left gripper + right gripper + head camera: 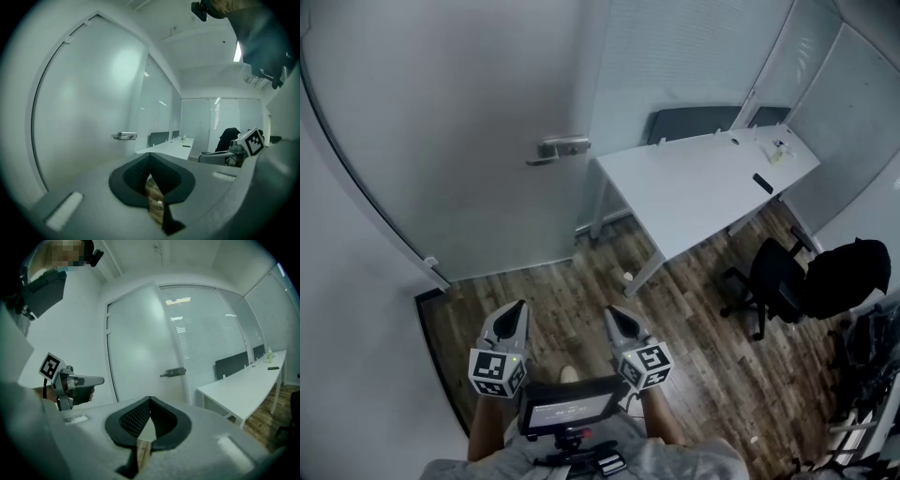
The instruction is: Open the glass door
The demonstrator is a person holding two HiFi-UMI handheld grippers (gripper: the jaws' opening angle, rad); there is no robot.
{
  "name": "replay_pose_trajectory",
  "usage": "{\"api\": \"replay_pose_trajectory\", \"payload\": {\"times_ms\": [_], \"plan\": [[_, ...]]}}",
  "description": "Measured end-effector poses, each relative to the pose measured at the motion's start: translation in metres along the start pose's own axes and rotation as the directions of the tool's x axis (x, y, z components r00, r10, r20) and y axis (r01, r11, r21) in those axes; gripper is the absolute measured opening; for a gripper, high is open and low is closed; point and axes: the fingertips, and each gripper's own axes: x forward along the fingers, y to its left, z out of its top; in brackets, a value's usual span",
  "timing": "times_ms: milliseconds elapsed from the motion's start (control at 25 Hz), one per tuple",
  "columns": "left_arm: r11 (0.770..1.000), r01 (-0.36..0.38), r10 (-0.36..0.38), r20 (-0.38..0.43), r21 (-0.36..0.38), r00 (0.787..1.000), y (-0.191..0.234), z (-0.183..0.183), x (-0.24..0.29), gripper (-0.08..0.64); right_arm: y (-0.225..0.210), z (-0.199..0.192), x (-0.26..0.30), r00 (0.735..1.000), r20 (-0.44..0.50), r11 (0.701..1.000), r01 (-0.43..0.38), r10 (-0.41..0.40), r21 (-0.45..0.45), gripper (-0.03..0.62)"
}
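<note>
The frosted glass door [459,141] stands closed ahead, filling the upper left of the head view. Its metal lever handle [558,149] sits at the door's right edge, also seen as the handle [124,136] in the left gripper view and the handle [173,372] in the right gripper view. My left gripper [521,306] and right gripper [610,312] hang side by side over the wood floor, well short of the door, both pointing at it. Both are shut with nothing between the tips. The left gripper [101,379] shows in the right gripper view.
A white desk [703,183] stands right of the door, with small items at its far end. A black office chair [783,281] with a dark garment is at the right. A floor stop [431,264] sits by the door's lower left edge. Frosted glass walls [675,56] enclose the room.
</note>
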Motion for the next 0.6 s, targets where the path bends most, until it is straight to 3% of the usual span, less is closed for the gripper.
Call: {"api": "replay_pose_trajectory", "payload": {"times_ms": [280,600], "plan": [[0.999,-0.038,0.038,-0.006,0.003,0.999,0.014,0.004,0.031,0.003,-0.024,0.006,0.022,1.000,0.024,1.000,-0.006,0.006,-0.004,0.002],[0.999,-0.013,0.014,-0.025,0.033,1.000,0.034,0.009,0.080,0.003,-0.050,0.013,0.056,0.999,0.047,1.000,0.018,-0.019,0.020,0.002]]}}
